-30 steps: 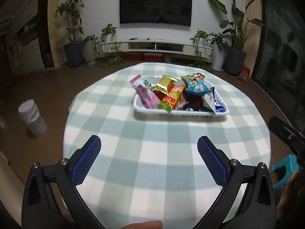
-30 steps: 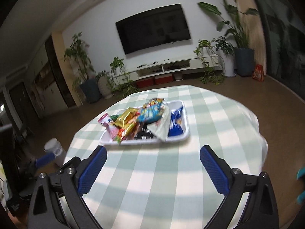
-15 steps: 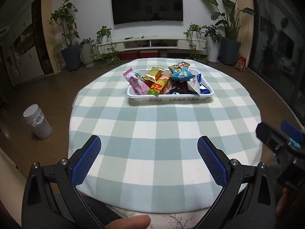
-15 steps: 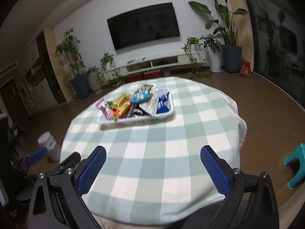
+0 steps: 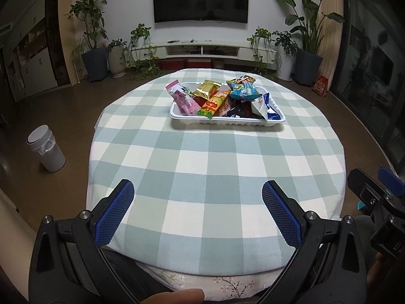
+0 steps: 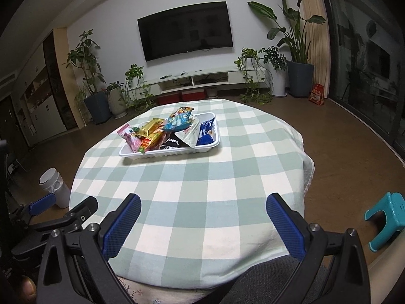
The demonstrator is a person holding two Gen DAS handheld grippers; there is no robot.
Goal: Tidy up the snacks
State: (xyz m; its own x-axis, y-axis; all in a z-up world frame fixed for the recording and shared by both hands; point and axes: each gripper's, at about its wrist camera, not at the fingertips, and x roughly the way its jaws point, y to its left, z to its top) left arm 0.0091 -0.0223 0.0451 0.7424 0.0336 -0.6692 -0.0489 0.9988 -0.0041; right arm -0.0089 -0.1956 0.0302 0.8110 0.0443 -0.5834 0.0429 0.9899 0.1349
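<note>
The left gripper (image 5: 198, 209) is hovering over the near edge of the table, its blue-padded fingers (image 5: 115, 211) spread wide and holding nothing. The right gripper (image 6: 202, 224) is hovering beside it at the same near edge, its jaws likewise standing wide apart and empty; part of it is showing at the right border of the left wrist view. Directly beneath both grippers, a green-and-white checked tablecloth (image 5: 215, 157) is covering the round table. Ahead of the grippers, well apart from them toward the far side of the cloth, a white tray (image 5: 277, 121) is sitting and holding the snacks: a pink packet (image 5: 183, 98) is leaning at the tray's left end, a gold packet (image 5: 206, 89) and an orange packet (image 5: 212, 103) are lying near the middle, a light blue packet (image 5: 243, 90) is resting on top, and a dark blue packet (image 5: 269, 106) is lying at the right end. Left of the left gripper, a white bin (image 5: 45, 148) is standing on the floor. Right of the right gripper, a teal stool (image 6: 384, 220) is standing on the floor.
</note>
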